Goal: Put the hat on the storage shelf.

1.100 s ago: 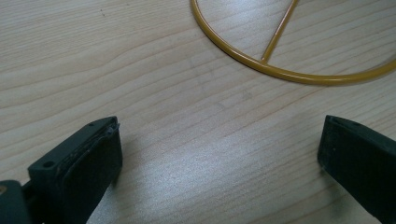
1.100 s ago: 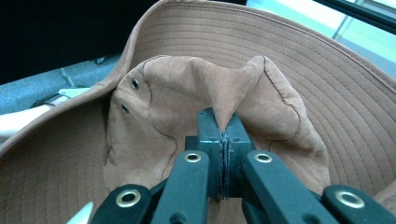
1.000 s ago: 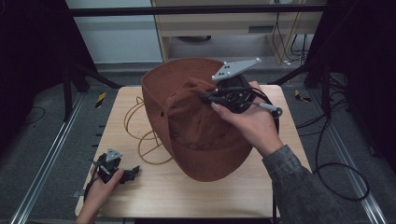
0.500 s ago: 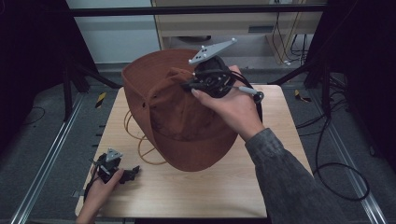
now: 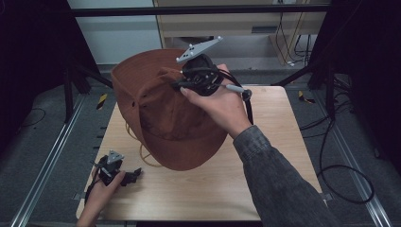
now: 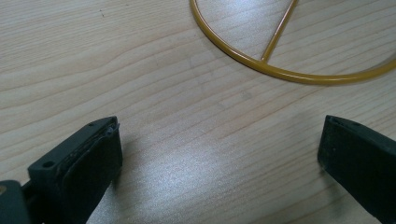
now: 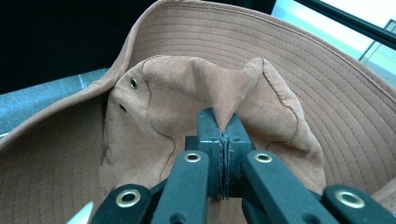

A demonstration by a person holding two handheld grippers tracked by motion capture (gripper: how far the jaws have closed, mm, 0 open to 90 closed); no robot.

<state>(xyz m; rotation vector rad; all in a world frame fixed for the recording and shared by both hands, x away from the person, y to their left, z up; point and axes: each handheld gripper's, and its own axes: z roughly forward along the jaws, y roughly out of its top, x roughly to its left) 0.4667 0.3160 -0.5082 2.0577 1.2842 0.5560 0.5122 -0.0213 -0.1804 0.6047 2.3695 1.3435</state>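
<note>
hat (image 5: 175,118): brown cloth, matt, soft and creased; brim (image 7: 327,84) stitched in close concentric rows, crown (image 7: 187,107) pinched into a fold, two small shiny metal eyelets (image 7: 134,83) at about 10 o'clock of the crown. table (image 5: 213,189): pale wood grain, smooth, slight sheen under the light. cord (image 6: 280,72): yellow, smooth, glossy, looks like plastic. right gripper (image 7: 223,135): dark matt plastic arms with brass-looking rivets, pads pressed on the cloth fold. left gripper (image 6: 219,158): black matt jaws, rubbery-looking pads. grey plate (image 5: 198,48) at 12 o'clock of the right gripper: flat, matt. sleeve (image 5: 279,179): grey cloth, coarse weave.
</note>
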